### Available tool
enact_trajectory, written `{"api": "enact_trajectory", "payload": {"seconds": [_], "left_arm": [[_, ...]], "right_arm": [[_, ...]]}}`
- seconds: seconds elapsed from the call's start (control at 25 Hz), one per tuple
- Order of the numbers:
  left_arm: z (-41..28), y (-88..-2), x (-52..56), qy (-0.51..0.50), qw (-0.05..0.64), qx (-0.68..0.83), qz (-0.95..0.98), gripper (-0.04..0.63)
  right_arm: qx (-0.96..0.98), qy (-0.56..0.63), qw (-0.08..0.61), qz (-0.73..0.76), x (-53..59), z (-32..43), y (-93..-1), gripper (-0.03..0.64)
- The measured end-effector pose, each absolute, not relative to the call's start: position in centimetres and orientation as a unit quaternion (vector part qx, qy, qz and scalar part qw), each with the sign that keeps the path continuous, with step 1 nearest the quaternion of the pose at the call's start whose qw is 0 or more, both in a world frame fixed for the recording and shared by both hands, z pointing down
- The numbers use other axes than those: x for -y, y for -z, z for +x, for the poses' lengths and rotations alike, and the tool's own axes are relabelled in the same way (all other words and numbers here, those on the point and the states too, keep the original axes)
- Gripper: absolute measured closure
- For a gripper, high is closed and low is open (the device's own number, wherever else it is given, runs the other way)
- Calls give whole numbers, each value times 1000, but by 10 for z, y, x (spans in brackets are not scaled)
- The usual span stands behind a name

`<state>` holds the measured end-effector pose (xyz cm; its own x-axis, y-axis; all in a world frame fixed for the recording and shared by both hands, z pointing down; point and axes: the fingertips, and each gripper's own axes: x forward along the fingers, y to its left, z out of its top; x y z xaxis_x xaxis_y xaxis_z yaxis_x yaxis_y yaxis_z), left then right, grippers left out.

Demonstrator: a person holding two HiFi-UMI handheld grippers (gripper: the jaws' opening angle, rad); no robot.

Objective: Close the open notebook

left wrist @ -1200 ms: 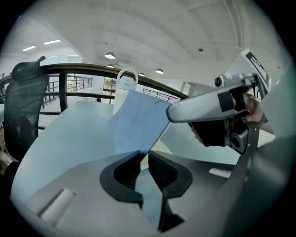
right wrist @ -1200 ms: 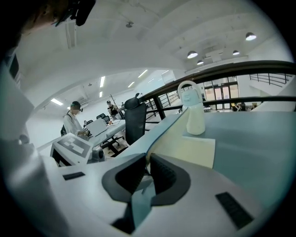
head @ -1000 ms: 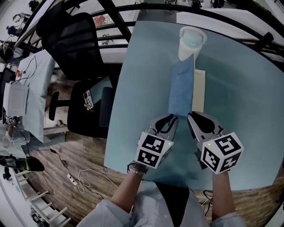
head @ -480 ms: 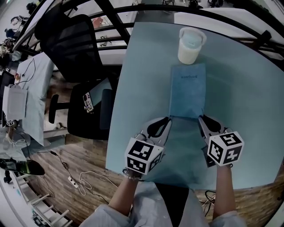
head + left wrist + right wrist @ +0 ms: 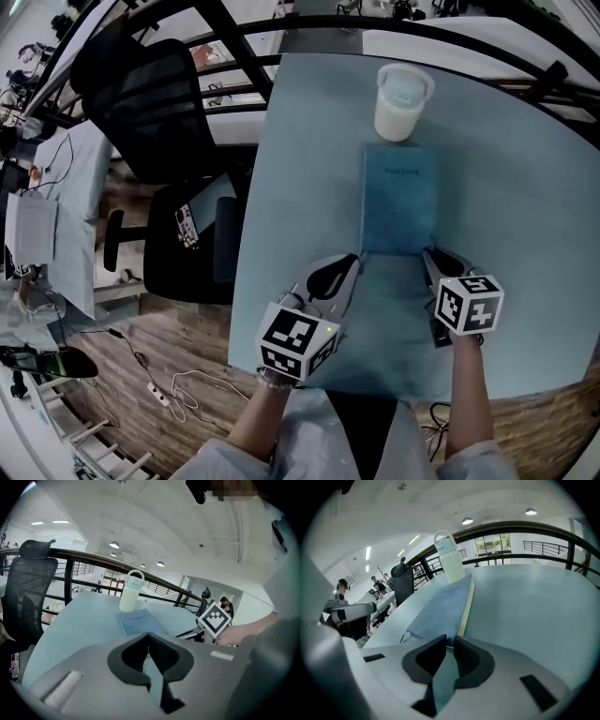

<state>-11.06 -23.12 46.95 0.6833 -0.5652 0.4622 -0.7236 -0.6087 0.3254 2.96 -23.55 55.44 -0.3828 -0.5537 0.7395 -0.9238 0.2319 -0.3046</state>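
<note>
The blue notebook [image 5: 398, 199] lies flat on the pale blue table [image 5: 300, 169] with its cover down. My left gripper [image 5: 354, 260] hangs just off the book's near left corner, jaws shut with nothing in them; its own view has the notebook [image 5: 138, 622] beyond the closed tips [image 5: 149, 634]. My right gripper [image 5: 429, 253] is at the near right corner. Its jaws are opening, with a narrow gap at the tips [image 5: 450, 639]. The notebook's [image 5: 440, 606] near edge sits right at that gap, and the pads do not press on it.
A white lidded cup [image 5: 402, 101] with a handle stands just beyond the notebook's far edge. A black office chair [image 5: 150, 103] is off the table's left side. A black railing [image 5: 520, 527] runs behind the table's far edge.
The upright cover has swung down to the right, and the notebook now lies closed. My right gripper sank to its near right corner. My left gripper drew back a little.
</note>
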Motion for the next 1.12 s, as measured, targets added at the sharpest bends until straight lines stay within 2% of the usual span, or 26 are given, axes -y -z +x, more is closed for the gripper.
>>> {"api": "enact_trajectory", "payload": {"seconds": [0.32,0.6,0.76,0.84,0.96,1.12], "left_arm": [[-107,-459,224,-156,246,349,891,589],[-105,-448,214,-163,225,342,898,591],[-105,-442,213,-161,219,344,899,591],[-103,-436,212,-158,215,344,901,591],[-102,-423,211,-152,204,343,904,591],[-102,-404,208,-145,191,347,907,591]], "right_arm": [[744,-311,292,515,235,32,-554,534],[748,-297,268,530,231,36,-546,491],[757,-273,254,536,229,30,-531,491],[760,-259,247,542,227,29,-519,503],[763,-241,224,556,224,28,-496,590],[770,-224,194,565,218,27,-464,607]]}}
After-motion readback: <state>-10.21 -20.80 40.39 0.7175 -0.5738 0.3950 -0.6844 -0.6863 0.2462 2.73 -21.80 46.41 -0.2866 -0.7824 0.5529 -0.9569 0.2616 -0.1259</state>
